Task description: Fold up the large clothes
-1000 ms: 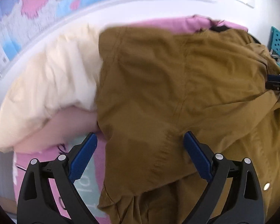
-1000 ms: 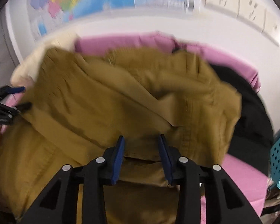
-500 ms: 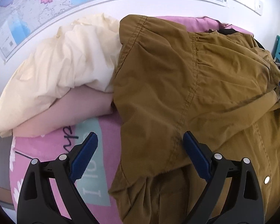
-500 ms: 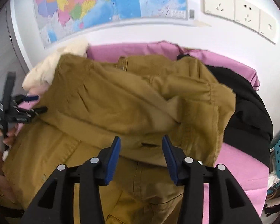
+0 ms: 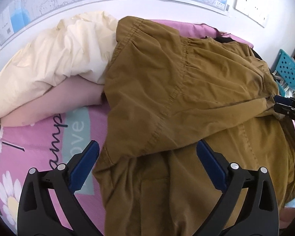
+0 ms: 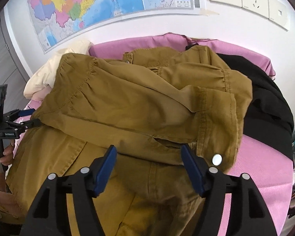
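Jacket: the brown jacket (image 5: 177, 102) lay spread over the pink bed (image 6: 261, 169), its upper half doubled forward over the lower half.
Long axis: the folded edge ran crosswise, from one gripper to the other, just ahead of both.
Left gripper: the left gripper (image 5: 145, 167) stood wide apart and empty, low over the jacket's left edge, the fold just beyond its tips.
Right gripper: the right gripper (image 6: 149, 167) was also parted, holding nothing, with the folded edge and a cuff with a snap (image 6: 216, 159) just ahead.
Nearer side: each gripper was near its own end of the fold; neither was clearly closer.
Neighbours: a cream quilt (image 5: 55, 55) lay touching the jacket's far-left corner; a black garment (image 6: 269, 102) lay partly under its right side.
Judgement: the next fold probably called for taking a side edge and carrying it across that axis.
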